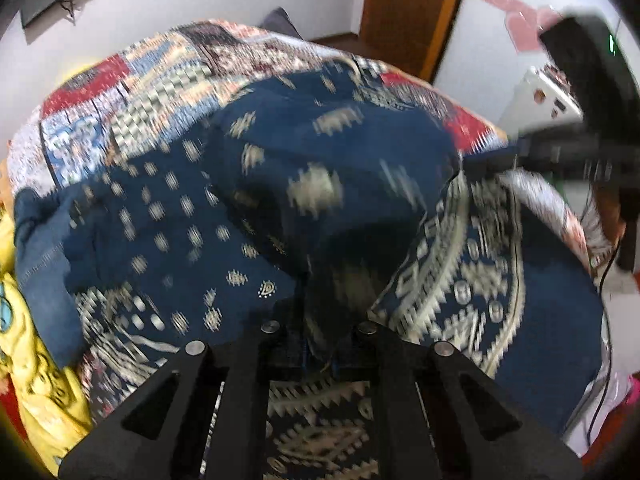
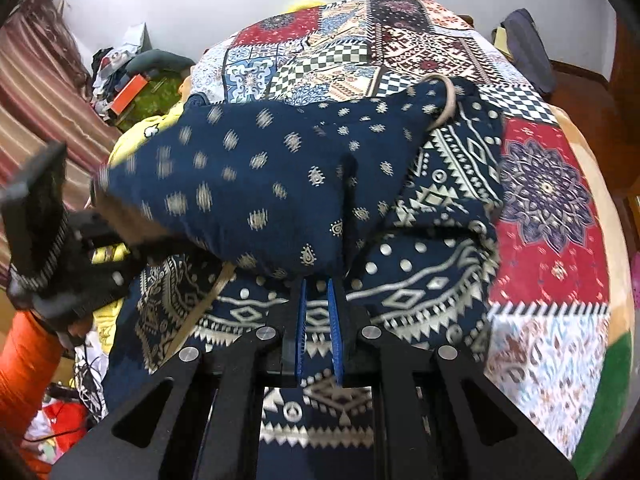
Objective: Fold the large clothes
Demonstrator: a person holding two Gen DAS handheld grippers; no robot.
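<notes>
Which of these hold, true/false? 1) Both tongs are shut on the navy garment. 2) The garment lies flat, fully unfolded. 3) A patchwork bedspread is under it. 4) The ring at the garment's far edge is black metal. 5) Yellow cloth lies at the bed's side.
1) True: right tongs and left tongs both pinch the navy garment.
2) False: a lifted flap is doubling over the part on the bed.
3) True: patchwork bedspread.
4) False: the ring is pale, beige-toned.
5) True: yellow cloth.
</notes>
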